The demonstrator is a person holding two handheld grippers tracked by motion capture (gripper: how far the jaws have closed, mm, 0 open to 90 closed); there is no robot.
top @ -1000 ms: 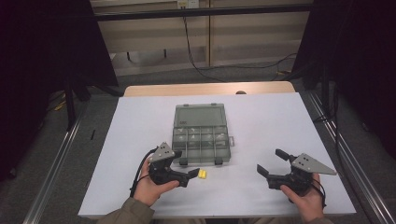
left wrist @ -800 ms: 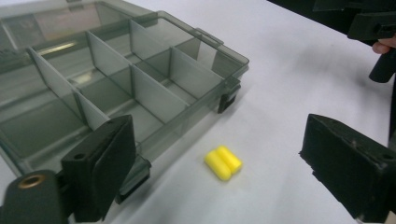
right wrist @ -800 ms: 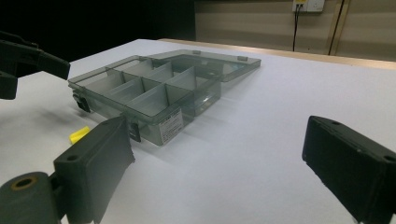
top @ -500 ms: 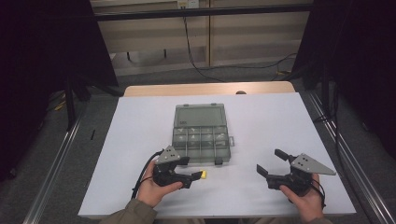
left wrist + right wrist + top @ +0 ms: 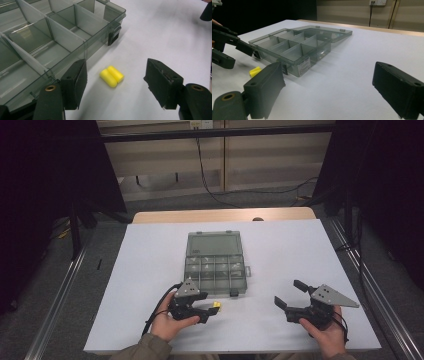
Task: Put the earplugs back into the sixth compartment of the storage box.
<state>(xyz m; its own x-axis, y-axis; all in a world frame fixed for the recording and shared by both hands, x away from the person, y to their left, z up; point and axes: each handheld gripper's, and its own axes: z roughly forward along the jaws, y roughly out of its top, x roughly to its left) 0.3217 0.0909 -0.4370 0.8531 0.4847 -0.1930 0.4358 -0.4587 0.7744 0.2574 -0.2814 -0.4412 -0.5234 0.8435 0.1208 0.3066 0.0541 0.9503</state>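
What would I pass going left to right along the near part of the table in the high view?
The black left gripper in the person's hand, jaws having just been closing around, not yet pressing, → the small yellow foam plugs → bare white tabletop → the black right gripper, jaws open.

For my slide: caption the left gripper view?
Left gripper closing around two yellow earplugs beside an open organizer box.

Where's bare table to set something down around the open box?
Bare white table spreads left and right of the compartment box. Between box and right gripper is free. It's crowded at the box's near edge: yellow earplugs, left gripper.
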